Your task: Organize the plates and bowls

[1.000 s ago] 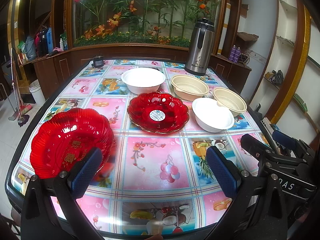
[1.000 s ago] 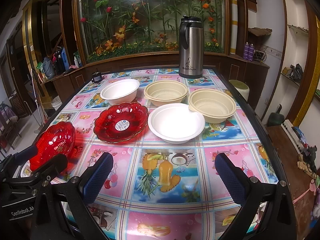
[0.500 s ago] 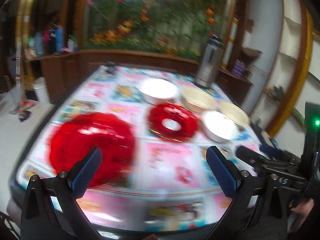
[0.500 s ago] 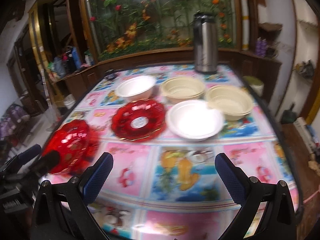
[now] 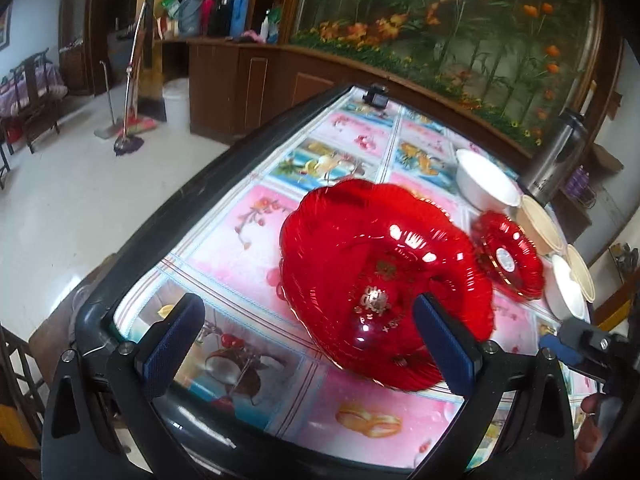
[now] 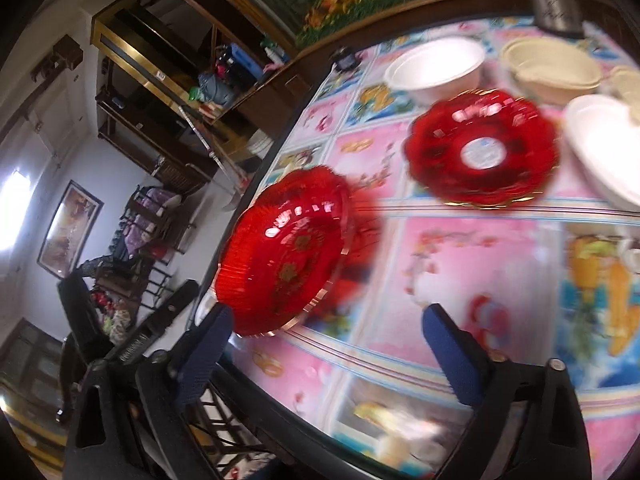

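Observation:
A large red ribbed plate (image 5: 384,280) lies near the table's left front corner; it also shows in the right wrist view (image 6: 288,248). My left gripper (image 5: 316,344) is open, just in front of it, its right finger (image 5: 444,344) over the plate's near rim. A smaller red plate (image 5: 508,258) with a white sticker lies beyond, also in the right wrist view (image 6: 482,146). White bowls (image 6: 436,64) (image 6: 604,148) and beige bowls (image 6: 552,66) stand behind. My right gripper (image 6: 332,352) is open, above the table's front edge, right of the large plate.
The table (image 5: 248,216) has a floral cloth and a dark raised edge (image 5: 168,216). A steel thermos (image 5: 556,160) stands at the far right. A small black object (image 5: 376,98) sits at the far corner. Floor, mop and cabinets lie left.
Both grippers have swung left and tilted. The left gripper has closed in on the large red plate, which now fills its view. The right view now faces the table's left side.

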`<state>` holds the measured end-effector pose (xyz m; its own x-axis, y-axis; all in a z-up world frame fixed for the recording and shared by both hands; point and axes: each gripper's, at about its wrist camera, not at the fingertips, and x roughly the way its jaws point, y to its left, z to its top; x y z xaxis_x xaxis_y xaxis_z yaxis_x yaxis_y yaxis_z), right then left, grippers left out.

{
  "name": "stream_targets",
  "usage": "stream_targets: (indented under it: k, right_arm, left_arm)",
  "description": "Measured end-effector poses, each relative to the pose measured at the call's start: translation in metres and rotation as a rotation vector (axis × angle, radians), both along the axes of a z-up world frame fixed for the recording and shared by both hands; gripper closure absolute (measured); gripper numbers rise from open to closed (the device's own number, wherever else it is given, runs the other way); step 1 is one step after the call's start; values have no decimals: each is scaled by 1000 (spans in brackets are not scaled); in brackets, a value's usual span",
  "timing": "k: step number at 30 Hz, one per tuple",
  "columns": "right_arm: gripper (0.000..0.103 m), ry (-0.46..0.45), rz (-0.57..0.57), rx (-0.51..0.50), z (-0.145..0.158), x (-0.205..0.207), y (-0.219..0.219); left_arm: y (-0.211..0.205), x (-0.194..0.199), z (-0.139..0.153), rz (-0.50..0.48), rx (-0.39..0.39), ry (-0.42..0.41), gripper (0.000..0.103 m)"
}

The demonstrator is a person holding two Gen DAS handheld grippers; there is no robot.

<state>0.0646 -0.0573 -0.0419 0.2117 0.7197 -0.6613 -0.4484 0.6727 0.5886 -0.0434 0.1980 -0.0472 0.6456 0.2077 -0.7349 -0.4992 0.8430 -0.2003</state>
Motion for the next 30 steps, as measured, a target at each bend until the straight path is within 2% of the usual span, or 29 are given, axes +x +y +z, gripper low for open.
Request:
stream_targets:
  k: [3, 4, 5, 7, 8, 9, 11, 12, 17, 23, 26, 30]
  right_arm:
    - [30, 51, -1, -10, -13, 12, 18]
    - [39, 73, 5, -14, -18, 17, 25]
    - [47, 99, 3, -27, -24, 23, 30]
    - [54, 138, 12, -42, -36, 32, 41]
    - [62, 147, 10, -50, -40, 33, 44]
    - [66, 158, 5, -64, -43, 34, 48]
    - [89, 161, 10, -83, -47, 35, 53]
    - [88, 142, 11, -101, -46, 34, 55]
    - [89, 86, 19, -118, -40, 33, 60]
    - [89, -19, 10, -85, -13, 30, 57]
    - [89, -47, 5, -87, -5, 32, 60]
    - [89, -39, -4, -96, -10, 34, 61]
  left_arm:
    - [2, 12, -9, -6, -8, 34, 7]
    - [5, 16, -12, -6, -17, 45, 9]
    - [7, 20, -15, -4, -28, 59, 15]
    - [11, 27, -23, -2, -68, 83, 30]
    - [13, 30, -28, -3, -90, 101, 45]
    - [16, 30, -30, -2, -99, 110, 65]
    - [20, 32, -37, 6, -121, 134, 86]
    - [21, 31, -39, 16, -118, 143, 91]
    - [21, 30, -33, 25, -88, 117, 92]
    - [22, 39, -8, 35, -46, 54, 92]
    - [26, 46, -9, 38, -40, 62, 92]
    - [29, 55, -23, 30, -52, 98, 92]
